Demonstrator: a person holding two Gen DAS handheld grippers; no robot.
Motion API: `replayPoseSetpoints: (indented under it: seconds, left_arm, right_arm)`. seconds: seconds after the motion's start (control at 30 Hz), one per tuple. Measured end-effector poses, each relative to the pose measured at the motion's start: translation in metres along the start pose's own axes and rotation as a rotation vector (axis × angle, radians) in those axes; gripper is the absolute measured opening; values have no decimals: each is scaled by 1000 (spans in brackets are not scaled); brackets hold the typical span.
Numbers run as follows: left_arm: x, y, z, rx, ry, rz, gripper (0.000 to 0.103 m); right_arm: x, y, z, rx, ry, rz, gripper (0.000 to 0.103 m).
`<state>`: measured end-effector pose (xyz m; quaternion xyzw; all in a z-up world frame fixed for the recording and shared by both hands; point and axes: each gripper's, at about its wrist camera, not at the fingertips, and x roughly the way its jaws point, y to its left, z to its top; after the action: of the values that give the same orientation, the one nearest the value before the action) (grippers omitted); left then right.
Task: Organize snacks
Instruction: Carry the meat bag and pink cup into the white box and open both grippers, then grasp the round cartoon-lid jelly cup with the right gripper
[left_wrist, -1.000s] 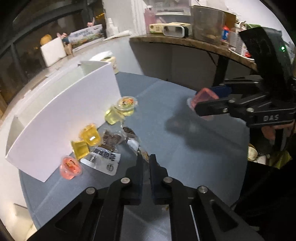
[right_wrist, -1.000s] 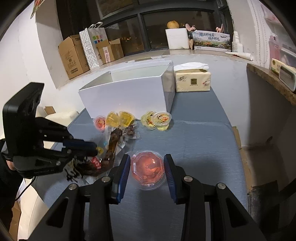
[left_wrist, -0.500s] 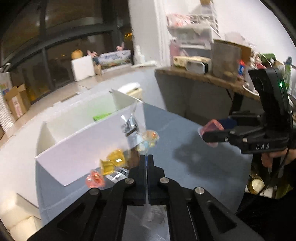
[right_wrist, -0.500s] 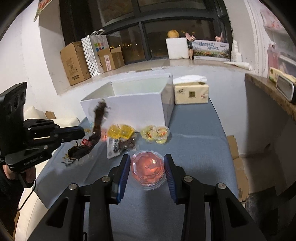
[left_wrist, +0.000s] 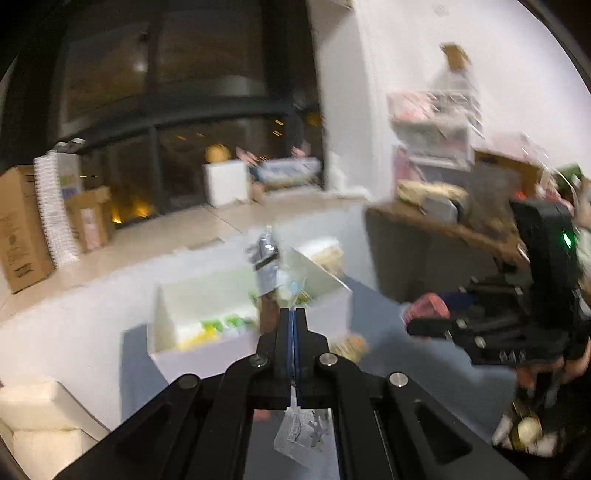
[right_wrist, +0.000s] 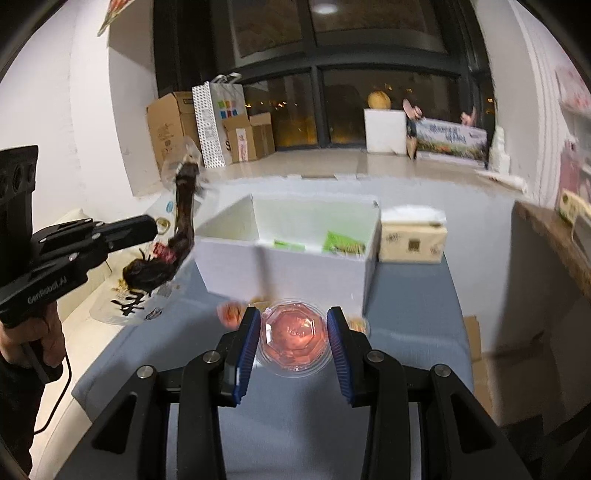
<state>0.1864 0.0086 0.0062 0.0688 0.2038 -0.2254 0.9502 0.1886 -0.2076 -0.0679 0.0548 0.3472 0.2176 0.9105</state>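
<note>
My left gripper (left_wrist: 293, 321) is shut on a clear packet of dark dried snack (right_wrist: 181, 229), held up in the air left of the white box (right_wrist: 295, 258); the packet also shows in the left wrist view (left_wrist: 266, 266). My right gripper (right_wrist: 293, 328) is shut on a pink jelly cup (right_wrist: 293, 332), held above the blue table (right_wrist: 410, 317) in front of the box. The cup also shows in the left wrist view (left_wrist: 426, 310). The box holds green packets (right_wrist: 343, 242). Loose jelly cups (right_wrist: 231, 312) lie at the box's near wall, mostly hidden.
A tissue pack (right_wrist: 412, 240) stands right of the box. Cardboard boxes (right_wrist: 173, 125) and a paper bag (right_wrist: 218, 122) line the window ledge behind. A wooden shelf (right_wrist: 554, 236) with clutter stands at the right.
My left gripper has lifted the dark snack packet off the table and raised it toward the box. My right gripper has risen and moved toward the box with the pink jelly cup.
</note>
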Motion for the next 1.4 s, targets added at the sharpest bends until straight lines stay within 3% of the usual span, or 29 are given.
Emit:
replayPoseSetpoints:
  seconds: [0.17, 0.5, 0.8, 0.83, 0.87, 0.9, 0.93, 1.0, 1.4]
  left_arm:
    - [21, 29, 30, -59, -56, 71, 0]
    - [110, 80, 63, -82, -19, 110, 0]
    - [164, 97, 44, -61, 78, 131, 5]
    - [168, 98, 40, -60, 91, 143, 14]
    - [171, 99, 36, -66, 92, 147, 25]
    - [171, 100, 33, -71, 94, 150, 54]
    - [171, 100, 31, -75, 92, 156, 82]
    - [168, 101, 28, -79, 77, 145, 101]
    - [156, 87, 29, -74, 123, 157, 103]
  right_arm:
    - [21, 5, 45, -37, -39, 4, 41]
    - [98, -10, 122, -24, -46, -2, 41]
    - [157, -36, 113, 5, 42, -35, 44]
    - [161, -39, 109, 11, 49, -35, 64]
    - [164, -42, 106, 21, 55, -32, 95]
    - [165, -46, 101, 32, 50, -23, 102]
    - [164, -47, 98, 30, 41, -20, 103]
    - [164, -49, 95, 19, 49, -47, 103]
    - [137, -61, 88, 49, 39, -58, 103]
